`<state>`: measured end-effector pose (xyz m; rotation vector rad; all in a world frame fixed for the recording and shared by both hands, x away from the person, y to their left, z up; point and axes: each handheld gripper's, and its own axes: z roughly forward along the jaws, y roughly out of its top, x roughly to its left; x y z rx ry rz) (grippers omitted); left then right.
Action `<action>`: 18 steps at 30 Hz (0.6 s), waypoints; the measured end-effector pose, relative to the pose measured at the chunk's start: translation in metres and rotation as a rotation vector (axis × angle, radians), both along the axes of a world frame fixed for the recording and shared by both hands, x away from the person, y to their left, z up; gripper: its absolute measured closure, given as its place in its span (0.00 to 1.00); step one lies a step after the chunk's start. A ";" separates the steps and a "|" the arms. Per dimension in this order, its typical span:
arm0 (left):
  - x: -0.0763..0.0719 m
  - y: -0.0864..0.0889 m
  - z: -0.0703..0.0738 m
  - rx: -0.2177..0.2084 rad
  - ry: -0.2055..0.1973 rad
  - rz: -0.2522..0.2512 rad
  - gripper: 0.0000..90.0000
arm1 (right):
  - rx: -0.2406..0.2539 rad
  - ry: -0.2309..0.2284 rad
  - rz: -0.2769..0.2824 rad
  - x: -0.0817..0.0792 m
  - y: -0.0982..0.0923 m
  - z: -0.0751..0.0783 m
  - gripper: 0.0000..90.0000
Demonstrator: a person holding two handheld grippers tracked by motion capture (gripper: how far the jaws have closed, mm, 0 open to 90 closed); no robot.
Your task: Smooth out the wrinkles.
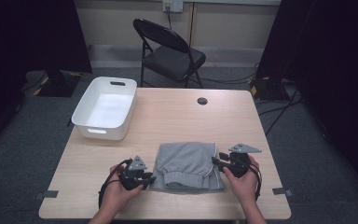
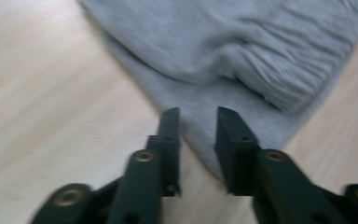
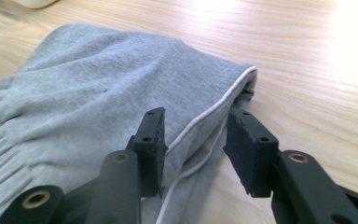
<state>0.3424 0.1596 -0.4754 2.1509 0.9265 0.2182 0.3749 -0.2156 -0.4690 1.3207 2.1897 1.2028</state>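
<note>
Grey folded garment, white piping, no writing legible

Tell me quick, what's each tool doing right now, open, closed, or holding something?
Left tool: open, jaws apart over the edge of the folded grey fabric garment, gripping nothing.
Right tool: open, straddling its white-piped edge, gripping nothing.

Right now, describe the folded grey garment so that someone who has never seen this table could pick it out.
On the wooden table, look along the near edge, between the left gripper and the right gripper. The folded grey garment lies there, soft, with a ribbed cuff and thin white piping, unlike the hard white bin at the far left.
</note>
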 end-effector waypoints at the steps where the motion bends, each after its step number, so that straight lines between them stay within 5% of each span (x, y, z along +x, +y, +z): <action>1: 0.010 0.006 0.006 -0.023 -0.032 0.035 0.64 | -0.009 0.007 0.008 0.003 0.002 -0.004 0.65; 4: 0.031 0.010 0.011 -0.016 -0.070 0.081 0.66 | -0.021 0.024 0.017 0.006 0.004 -0.009 0.72; 7: 0.046 0.006 0.010 -0.026 -0.073 0.106 0.69 | -0.036 0.031 0.030 0.007 0.004 -0.011 0.77; 11: 0.079 -0.008 0.000 0.012 -0.068 0.121 0.71 | -0.056 0.030 0.035 0.007 0.005 -0.013 0.78; 18: 0.097 -0.021 -0.004 -0.041 -0.037 0.105 0.75 | -0.053 0.032 0.037 0.006 0.005 -0.016 0.78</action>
